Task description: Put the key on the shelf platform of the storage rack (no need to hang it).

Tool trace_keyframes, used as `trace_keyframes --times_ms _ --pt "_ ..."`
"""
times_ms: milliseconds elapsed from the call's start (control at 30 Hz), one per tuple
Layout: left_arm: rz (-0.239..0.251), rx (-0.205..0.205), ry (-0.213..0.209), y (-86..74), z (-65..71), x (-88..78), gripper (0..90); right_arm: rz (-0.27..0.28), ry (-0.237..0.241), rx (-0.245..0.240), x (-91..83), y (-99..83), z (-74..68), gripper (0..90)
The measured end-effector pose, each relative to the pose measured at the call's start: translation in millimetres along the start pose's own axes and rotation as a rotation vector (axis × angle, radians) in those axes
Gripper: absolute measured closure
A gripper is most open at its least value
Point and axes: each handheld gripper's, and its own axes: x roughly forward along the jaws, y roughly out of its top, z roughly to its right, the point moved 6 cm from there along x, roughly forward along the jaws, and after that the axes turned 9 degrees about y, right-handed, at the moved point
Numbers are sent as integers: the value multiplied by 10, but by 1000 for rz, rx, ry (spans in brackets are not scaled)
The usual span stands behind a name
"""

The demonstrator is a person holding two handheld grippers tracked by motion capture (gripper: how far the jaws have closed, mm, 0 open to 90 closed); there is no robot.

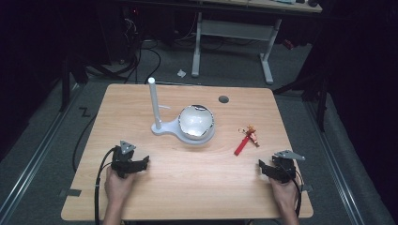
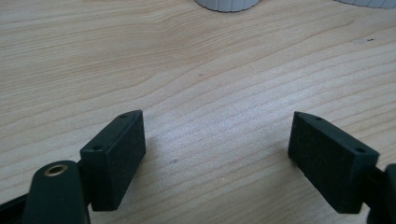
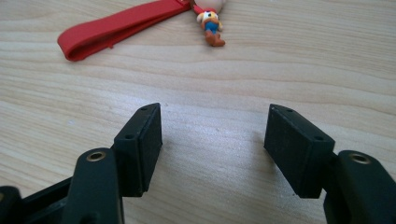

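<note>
1. Dark room with grey floor surrounds a light wooden table (image 1: 187,187) in the high view. On it stand a white stand (image 1: 162,126) with an upright post and a shiny bowl (image 1: 196,122); a red strap with a small figure (image 1: 246,139) lies to the right (well apart from the bowl). Left gripper (image 1: 144,162) and right gripper (image 1: 263,168) rest near the front edge, each in a hand.
2. Left gripper view — jaws stand wide apart, nothing between them, bare wood below.
3. Right gripper view — jaws also spread wide and empty; the red strap lies beyond them.

Red-strapped figure keychain (image 1: 246,139) flat on table, white stand (image 1: 156,105) upright
</note>
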Motion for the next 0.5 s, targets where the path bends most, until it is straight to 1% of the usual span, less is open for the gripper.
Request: trace_keyframes --times_ms 100,200,300,400,500 --pt "0 0 0 0 0 0 193 11 10 -7 -10 37 -13 374" --pt "0 0 0 0 0 0 193 3 15 -4 -2 58 -16 372" --pt "-1 2 0 -1 0 -1 193 3 22 -13 7 103 -31 372" --pt "-1 2 0 -1 0 -1 193 15 37 -22 17 163 -61 374" --pt "-1 2 0 -1 0 -1 193 7 42 -28 39 192 -72 373"
